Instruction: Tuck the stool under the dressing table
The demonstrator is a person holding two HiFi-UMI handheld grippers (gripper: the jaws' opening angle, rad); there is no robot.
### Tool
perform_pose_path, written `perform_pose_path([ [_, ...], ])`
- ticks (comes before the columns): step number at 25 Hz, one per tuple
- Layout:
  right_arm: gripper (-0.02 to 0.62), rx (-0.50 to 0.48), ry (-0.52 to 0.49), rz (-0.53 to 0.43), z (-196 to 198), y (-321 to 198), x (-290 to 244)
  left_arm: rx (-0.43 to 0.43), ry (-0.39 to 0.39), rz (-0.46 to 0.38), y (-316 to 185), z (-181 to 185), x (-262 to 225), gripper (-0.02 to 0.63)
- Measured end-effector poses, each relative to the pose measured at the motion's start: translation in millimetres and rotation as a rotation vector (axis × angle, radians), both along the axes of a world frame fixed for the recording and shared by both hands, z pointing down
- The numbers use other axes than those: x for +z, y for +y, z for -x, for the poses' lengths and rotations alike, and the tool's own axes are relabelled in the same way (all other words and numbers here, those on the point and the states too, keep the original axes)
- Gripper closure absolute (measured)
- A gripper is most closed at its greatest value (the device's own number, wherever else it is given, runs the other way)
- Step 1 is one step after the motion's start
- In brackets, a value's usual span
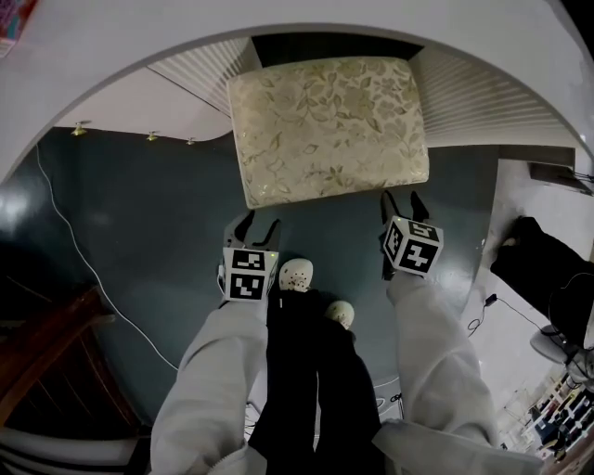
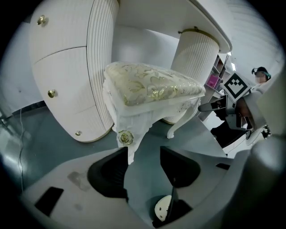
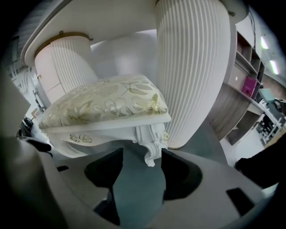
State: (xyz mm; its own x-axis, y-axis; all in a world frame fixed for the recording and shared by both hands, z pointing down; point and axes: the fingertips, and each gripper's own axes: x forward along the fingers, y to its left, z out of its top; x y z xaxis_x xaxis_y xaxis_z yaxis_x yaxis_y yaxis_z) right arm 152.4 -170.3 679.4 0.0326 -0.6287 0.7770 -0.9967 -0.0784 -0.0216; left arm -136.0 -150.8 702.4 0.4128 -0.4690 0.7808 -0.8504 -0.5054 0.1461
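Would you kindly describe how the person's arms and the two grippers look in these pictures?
Both arms wear white sleeves. The left gripper and right gripper each have two black jaws and carry a white cube with black square markers. In their own views the bodies are light grey.

a white cable (image 1: 91,271) trails over the dark floor (image 1: 158,213).

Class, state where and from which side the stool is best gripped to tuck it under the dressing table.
Probably its near carved legs, both together, from the side away from the dressing table: they are slim, and the table blocks the far side.
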Motion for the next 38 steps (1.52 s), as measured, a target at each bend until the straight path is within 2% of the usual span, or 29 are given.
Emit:
perform_pose_path([
  [5, 0.219, -0.007, 0.016, -0.015, -19, -2, 26, -0.079, -0.043, -0.077, -13, 3, 20, 0.345],
  [11, 0.184, -0.05, 0.057, -0.09, -44, -26, 55, -0.162, -0.078, -0.222, -41, 5, 42, 0.325],
  [13, 0.195, -0.068, 0.072, -0.117, -50, -30, 58, -0.168, -0.092, -0.264, -46, 7, 45, 0.325],
  [15, 0.212, -0.135, 0.109, -0.166, -47, -36, 56, -0.154, -0.102, -0.317, -55, 7, 46, 0.325],
  [19, 0.311, -0.269, 0.192, -0.278, -33, -39, 48, -0.089, -0.087, -0.41, -68, 2, 41, 0.37],
  [24, 0.319, -0.272, 0.205, -0.348, -36, -39, 47, -0.068, -0.033, -0.499, -72, -2, 37, 0.376],
  [30, 0.319, -0.294, 0.203, -0.374, -34, -37, 46, -0.108, -0.04, -0.529, -72, 1, 35, 0.377],
  [38, 0.321, -0.302, 0.19, -0.462, -32, -36, 44, -0.168, -0.05, -0.585, -74, 3, 35, 0.38],
])
